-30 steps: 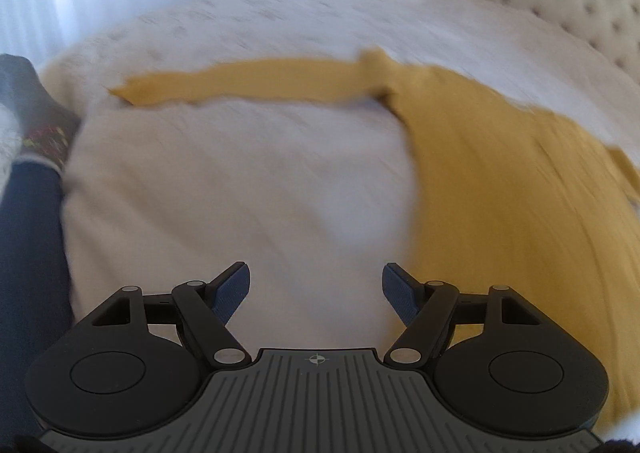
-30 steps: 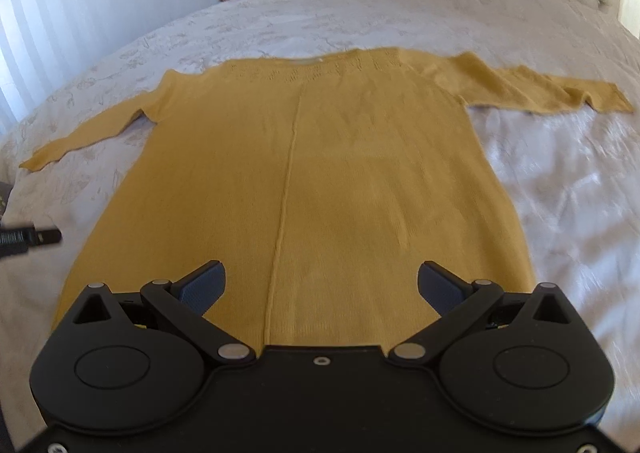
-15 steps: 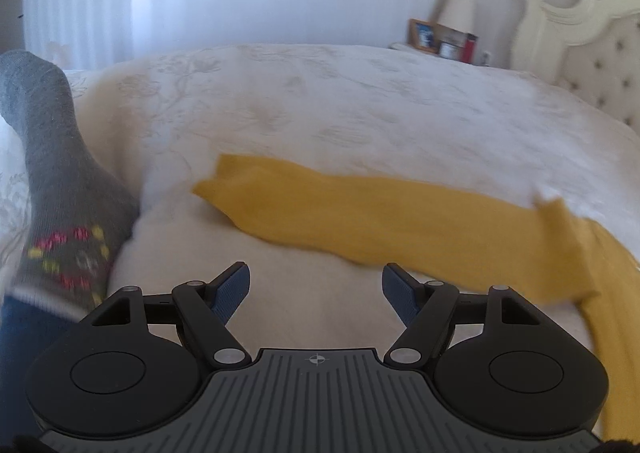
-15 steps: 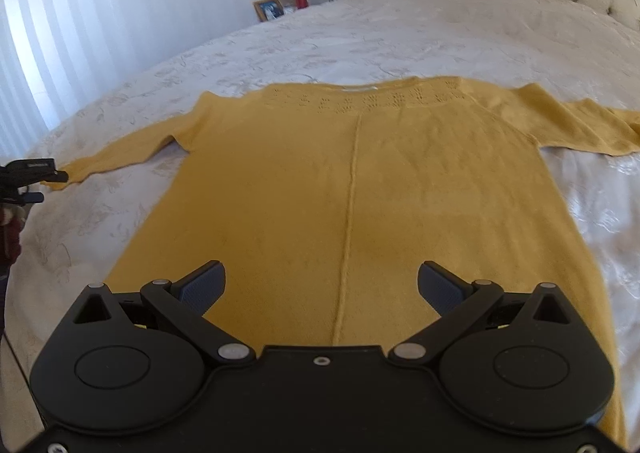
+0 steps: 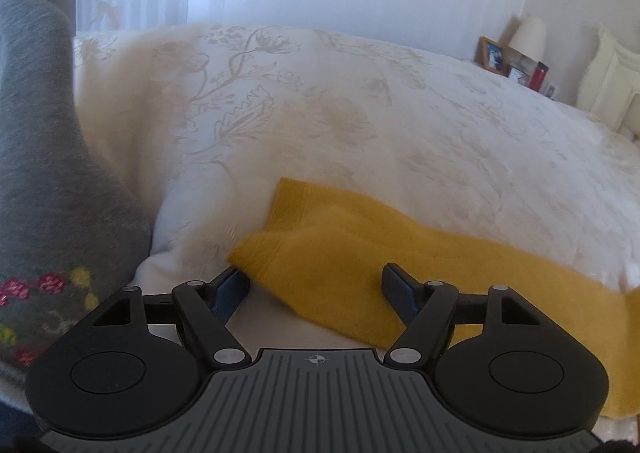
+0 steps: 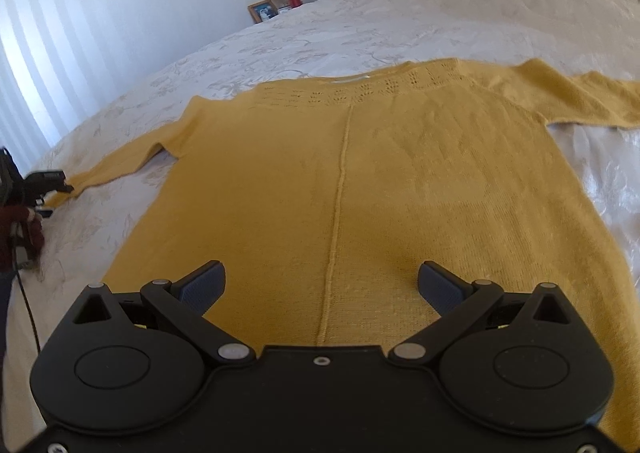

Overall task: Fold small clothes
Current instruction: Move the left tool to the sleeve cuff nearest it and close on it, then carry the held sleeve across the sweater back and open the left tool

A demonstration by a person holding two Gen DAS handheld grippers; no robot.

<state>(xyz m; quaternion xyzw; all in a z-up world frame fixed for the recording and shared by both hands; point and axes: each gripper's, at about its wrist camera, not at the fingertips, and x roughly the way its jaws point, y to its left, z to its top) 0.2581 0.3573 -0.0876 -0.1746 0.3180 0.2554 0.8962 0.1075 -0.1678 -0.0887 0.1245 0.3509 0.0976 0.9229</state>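
Because the mustard sweater [image 6: 360,181] lies flat, back up, on the bed [image 6: 360,21] for folding, we hold our left hand-held gripper [image 5: 316,289] open astride its sleeve cuff [image 5: 296,213], our right hand-held gripper [image 6: 322,285] open over its hem.

two low wrist views, shared sweater [image 6: 360,181]

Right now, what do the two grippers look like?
Both alike: left gripper and right gripper have black linkage arms, round black housings, silver pivot pins and dark blue textured pads. The left body is ribbed grey with a small crosshair mark; the right's is plain black.
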